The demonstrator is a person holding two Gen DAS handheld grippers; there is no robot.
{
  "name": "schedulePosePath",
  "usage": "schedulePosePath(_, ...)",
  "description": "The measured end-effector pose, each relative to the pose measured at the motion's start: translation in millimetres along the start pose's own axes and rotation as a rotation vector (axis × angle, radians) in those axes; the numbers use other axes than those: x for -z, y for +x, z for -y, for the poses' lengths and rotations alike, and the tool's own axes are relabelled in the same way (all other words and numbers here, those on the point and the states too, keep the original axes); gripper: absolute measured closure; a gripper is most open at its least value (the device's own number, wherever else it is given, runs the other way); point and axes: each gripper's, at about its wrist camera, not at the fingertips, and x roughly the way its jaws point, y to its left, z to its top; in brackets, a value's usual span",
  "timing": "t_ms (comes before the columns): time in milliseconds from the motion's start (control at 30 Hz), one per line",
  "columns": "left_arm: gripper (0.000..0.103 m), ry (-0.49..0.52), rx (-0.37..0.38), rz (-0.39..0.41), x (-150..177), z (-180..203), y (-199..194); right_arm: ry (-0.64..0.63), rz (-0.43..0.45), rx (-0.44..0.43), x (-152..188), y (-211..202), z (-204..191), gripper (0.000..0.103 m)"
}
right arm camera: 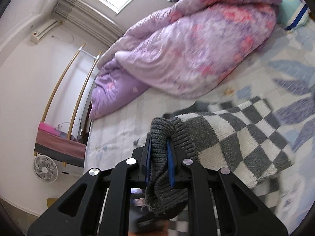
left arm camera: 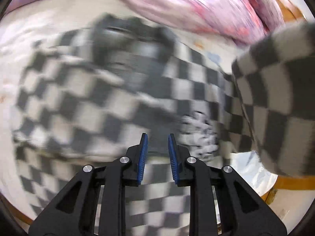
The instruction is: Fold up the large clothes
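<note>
A grey-and-white checkered knit sweater (left arm camera: 94, 102) lies spread across the bed (right arm camera: 122, 129), which is covered by a pale sheet printed with blue leaf shapes. The left wrist view is heavily blurred, so fine detail of the garment cannot be read there.

Left claw (left arm camera: 157, 153): released. Its blue-padded fingers (left arm camera: 143, 157) stand apart with nothing between them, hovering over the lower body of the sweater. Whether the tips touch the cloth cannot be told.

Right claw (right arm camera: 159, 157): clenched on the sweater's dark grey ribbed cuff (right arm camera: 160, 135). The ribbed knit bunches up above the fingertips and hangs down below them in a loose fold. From the cuff, the checkered sleeve (right arm camera: 226, 145) runs off to the right, raised clear of the sheet near the claw and lower farther out. In the left wrist view this lifted sleeve appears at the right edge.

Beyond the sweater, a lilac quilt (right arm camera: 187, 55) with pink flowers lies heaped on the bed. A white floor fan (right arm camera: 44, 168) stands by the wall.
</note>
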Motion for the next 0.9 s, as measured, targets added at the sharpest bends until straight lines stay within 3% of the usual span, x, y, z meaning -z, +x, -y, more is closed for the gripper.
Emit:
schedulePosePath(233, 0.080, -0.094, -0.060, 0.059, -13, -115, -50, 0.027, -0.093, 0.031, 43, 102, -36, 0.089)
schedulePosePath(300, 0.080, -0.116, -0.067, 0.067, -13, -138, -52, 0.035, -0.118, 0.001, 52, 127, -39, 0.084)
schedulePosePath(333, 0.076, -0.131, -0.068, 0.068, -12, -150, -52, 0.048, -0.178, -0.056, 55, 145, -37, 0.074)
schedulePosePath(367, 0.069, -0.145, -0.068, 0.067, -10, -157, -51, 0.052, -0.246, -0.061, 58, 158, -37, 0.039)
schedulePosePath(400, 0.053, -0.158, -0.069, 0.067, -8, -164, -49, 0.048, -0.281, -0.043, 60, 165, -37, 0.027)
schedulePosePath(533, 0.048, -0.201, -0.014, 0.058, -3, -182, -43, -0.041, -0.217, -0.001, 58, 142, -30, 0.020)
schedulePosePath(667, 0.042, -0.249, 0.052, 0.014, -9, -169, -11, -0.026, -0.229, 0.145, 53, 110, 27, 0.020)
schedulePosePath(733, 0.031, -0.274, 0.095, -0.004, -15, -162, 10, 0.023, -0.242, 0.248, 53, 88, 70, 0.020)
schedulePosePath(800, 0.028, -0.299, 0.111, -0.017, -22, -157, 30, 0.126, -0.261, 0.328, 57, 66, 120, 0.020)
schedulePosePath(900, 0.026, -0.343, 0.152, -0.055, -32, -156, 65, 0.295, -0.271, 0.353, 66, 40, 180, 0.020)
